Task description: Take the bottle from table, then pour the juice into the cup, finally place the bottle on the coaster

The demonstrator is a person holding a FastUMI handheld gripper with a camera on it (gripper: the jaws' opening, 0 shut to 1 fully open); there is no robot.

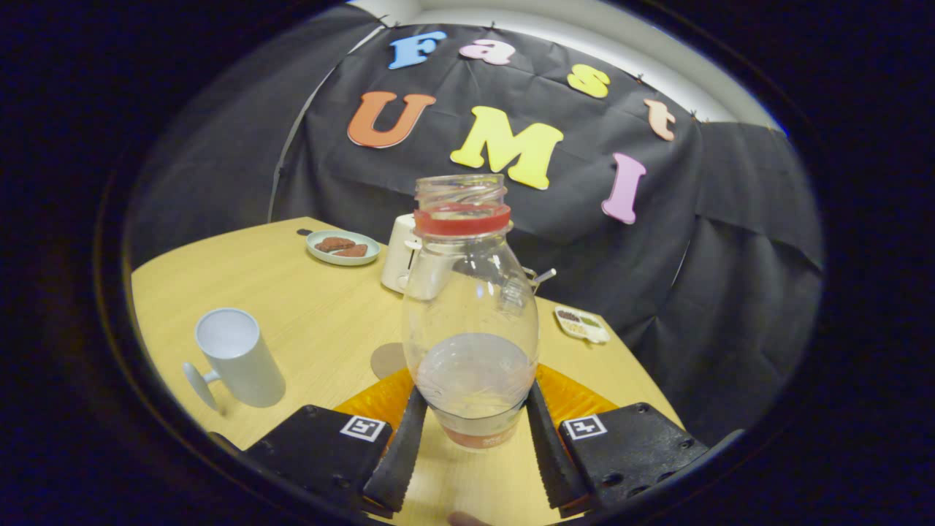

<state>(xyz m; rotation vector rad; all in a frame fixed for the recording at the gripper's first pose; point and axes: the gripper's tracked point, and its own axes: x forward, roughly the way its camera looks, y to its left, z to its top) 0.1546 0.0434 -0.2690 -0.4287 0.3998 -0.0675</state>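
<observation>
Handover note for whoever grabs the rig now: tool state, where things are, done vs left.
Tool: both fingers pressed on the lower body of the bottle, which stands upright and uncapped between them, a little clear liquid in it.
Cup: on the table, left of the fingers, apart from the bottle; I cannot tell what is in it.
Coaster: round disc just behind the bottle, to its left, bare.
Done: bottle gripped.
Left, as far as I can tell: pour into the cup, then set the bottle on the coaster.
</observation>
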